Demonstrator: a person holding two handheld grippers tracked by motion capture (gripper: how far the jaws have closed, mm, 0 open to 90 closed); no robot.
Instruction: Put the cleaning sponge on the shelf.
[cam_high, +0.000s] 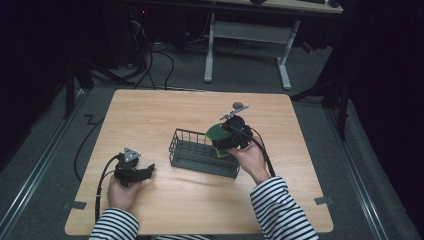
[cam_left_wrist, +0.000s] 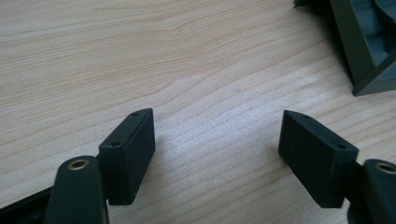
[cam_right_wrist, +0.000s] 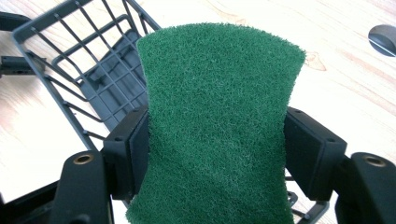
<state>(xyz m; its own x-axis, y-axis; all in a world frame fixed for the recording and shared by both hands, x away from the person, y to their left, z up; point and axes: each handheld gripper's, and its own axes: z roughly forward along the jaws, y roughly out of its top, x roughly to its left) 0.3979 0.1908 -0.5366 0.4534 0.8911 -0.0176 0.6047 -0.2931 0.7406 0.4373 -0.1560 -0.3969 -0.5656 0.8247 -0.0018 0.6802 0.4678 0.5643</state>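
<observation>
— High view?
— Dark wire basket (cam_high: 202, 153) mid tabletop (cam_high: 150, 115). R gripper (cam_high: 231, 136) over basket's right end, clamping green scouring pad (cam_high: 216, 133). L gripper (cam_high: 145, 172) low on tabletop, left of basket, apart from it.

— L gripper view?
— Fingers (cam_left_wrist: 128, 151) spread wide, nothing between, just wood grain. Basket corner (cam_left_wrist: 362, 51) top right.

— R gripper view?
— Fingers (cam_right_wrist: 128, 149) pinching pad (cam_right_wrist: 217, 121) on both sides, pad waist squeezed in. Basket (cam_right_wrist: 70, 70) below and behind pad.

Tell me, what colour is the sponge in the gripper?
Dark green. The sponge shows best in the right gripper view, squeezed between the right gripper jaws.
</observation>
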